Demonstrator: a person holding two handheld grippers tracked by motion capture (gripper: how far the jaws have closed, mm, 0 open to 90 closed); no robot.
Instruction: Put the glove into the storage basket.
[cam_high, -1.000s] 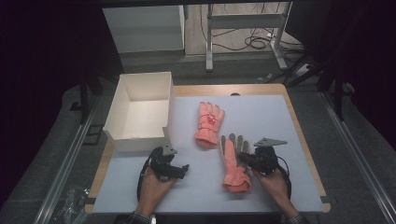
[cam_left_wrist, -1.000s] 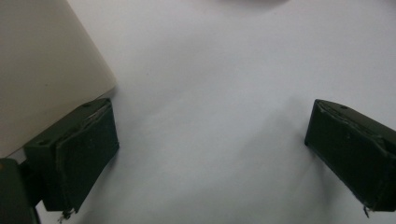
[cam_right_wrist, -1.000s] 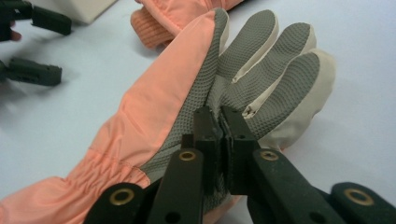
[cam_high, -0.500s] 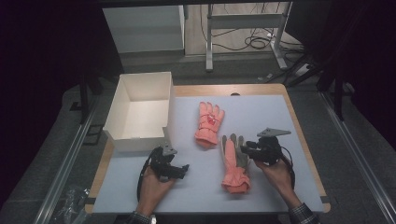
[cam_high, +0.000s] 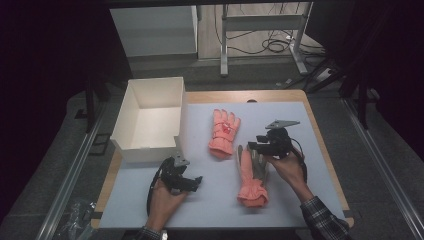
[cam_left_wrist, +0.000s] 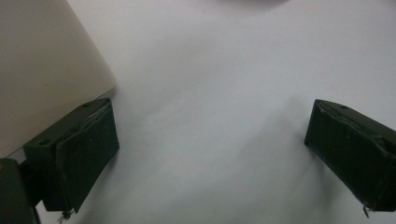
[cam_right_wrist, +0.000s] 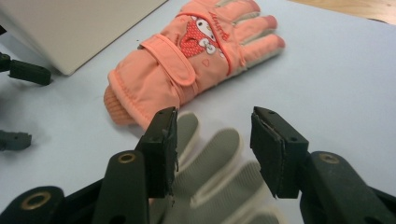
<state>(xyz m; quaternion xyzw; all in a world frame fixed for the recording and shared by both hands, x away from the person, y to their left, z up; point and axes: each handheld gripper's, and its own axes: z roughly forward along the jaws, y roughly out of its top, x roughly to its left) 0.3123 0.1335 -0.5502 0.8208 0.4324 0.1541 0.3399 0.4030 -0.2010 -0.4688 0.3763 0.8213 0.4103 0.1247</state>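
Observation:
Two orange gloves lie on the pale mat (cam_high: 320, 165). One glove (cam_high: 224, 131) (cam_right_wrist: 187, 65) lies back up and shows a cartoon face. The other glove (cam_high: 251, 176) (cam_right_wrist: 210, 186) lies palm up, its palm and fingers grey. My right gripper (cam_high: 254, 146) (cam_right_wrist: 214, 126) hovers just over that glove's fingertips. Its jaws have just been opening and are open, with nothing between them. My left gripper (cam_high: 194, 183) (cam_left_wrist: 210, 126) rests open on bare mat by the box's near corner, and its jaws hold nothing.
A white open box (cam_high: 150, 117) (cam_left_wrist: 42, 60) (cam_right_wrist: 79, 28) stands at the table's left, close to my left gripper. The table's wooden edge (cam_high: 240, 96) runs along the far side. Bare mat lies to the right of the gloves.
My right gripper has let go of the palm-up glove, risen and moved away from the person toward its fingertips, with the jaws opening. The glove stays on the mat. My left gripper has not moved.

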